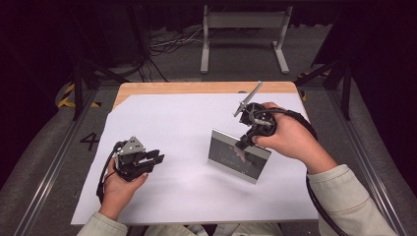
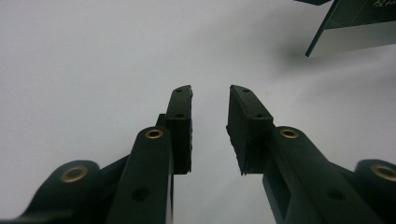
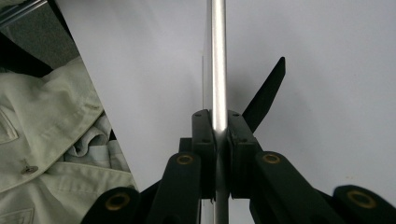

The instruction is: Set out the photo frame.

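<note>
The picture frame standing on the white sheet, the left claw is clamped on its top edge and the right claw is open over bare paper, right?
Not quite: the sides are swapped. The right claw is clamped on the picture frame, as the right gripper view shows, and the left claw is open over the white sheet.

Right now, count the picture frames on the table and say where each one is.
1. The picture frame stands right of centre on the white sheet, its top edge clamped by the right gripper.
</note>
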